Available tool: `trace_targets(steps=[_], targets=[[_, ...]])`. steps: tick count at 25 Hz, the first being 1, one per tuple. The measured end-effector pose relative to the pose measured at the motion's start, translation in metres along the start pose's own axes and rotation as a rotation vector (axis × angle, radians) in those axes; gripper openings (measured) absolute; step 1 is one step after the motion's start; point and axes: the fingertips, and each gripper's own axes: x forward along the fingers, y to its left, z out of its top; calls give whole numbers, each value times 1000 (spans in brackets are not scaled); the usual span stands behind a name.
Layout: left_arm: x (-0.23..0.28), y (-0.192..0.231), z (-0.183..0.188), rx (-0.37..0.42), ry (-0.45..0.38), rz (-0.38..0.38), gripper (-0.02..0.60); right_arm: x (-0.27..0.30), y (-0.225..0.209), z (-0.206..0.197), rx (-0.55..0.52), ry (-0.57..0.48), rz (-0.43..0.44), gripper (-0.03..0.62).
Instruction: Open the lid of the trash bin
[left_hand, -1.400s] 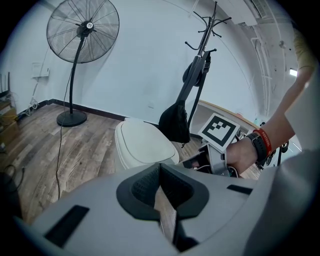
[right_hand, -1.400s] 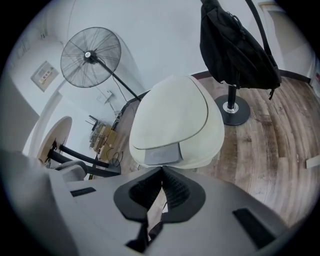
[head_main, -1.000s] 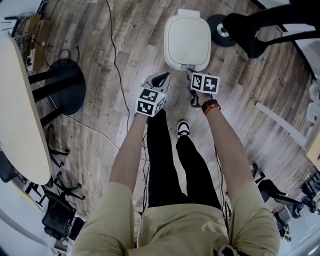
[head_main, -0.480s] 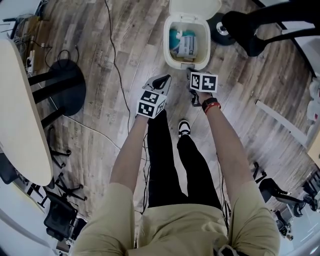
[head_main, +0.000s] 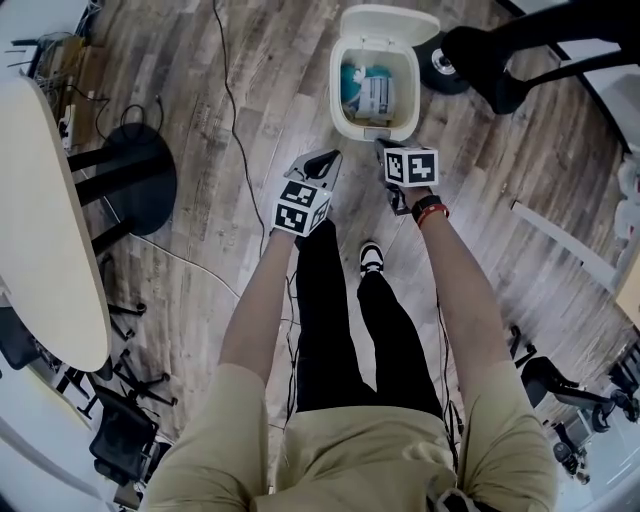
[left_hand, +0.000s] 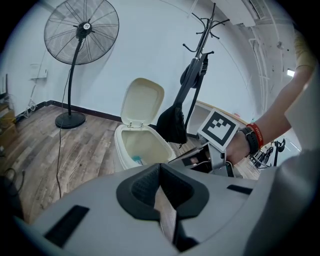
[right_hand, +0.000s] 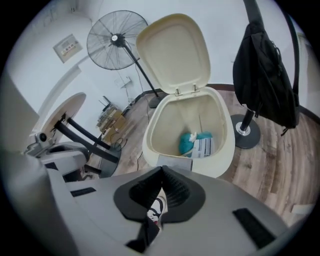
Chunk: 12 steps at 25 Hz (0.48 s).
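The cream trash bin (head_main: 398, 118) stands on the wood floor with its lid (head_main: 390, 22) swung up and back. Teal and white rubbish (head_main: 368, 88) lies inside. In the head view my right gripper (head_main: 383, 150) is shut and empty, its tips just short of the bin's front edge. My left gripper (head_main: 325, 160) is shut and empty too, a little left of the bin. The right gripper view looks over the shut right gripper (right_hand: 162, 172) at the grey front panel (right_hand: 175, 162), the bin (right_hand: 220, 150) and its lid (right_hand: 175, 50). Past the left gripper (left_hand: 160, 167) I see the bin (left_hand: 142, 145).
A standing fan (left_hand: 81, 30) is behind the bin at the left. A coat rack with a black bag (right_hand: 265, 65) stands at the right. A pale table (head_main: 40, 220) with a round black base (head_main: 135, 175) is at the left, and a cable (head_main: 225, 90) crosses the floor. The person's shoe (head_main: 370, 257) is below the grippers.
The bin's lid, flat and closed a second ago, has sprung up and stands open. The right gripper has edged slightly back from the bin's front; the left has hardly moved.
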Motion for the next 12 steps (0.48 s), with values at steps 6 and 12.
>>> trace_targets(steps=[6, 12], targets=[[-33, -27, 30, -23, 6, -2, 25, -72, 30, 13, -170, -62, -8, 11], [-80, -63, 87, -12, -21, 18, 25, -161, 59, 46, -163, -165, -23, 11]])
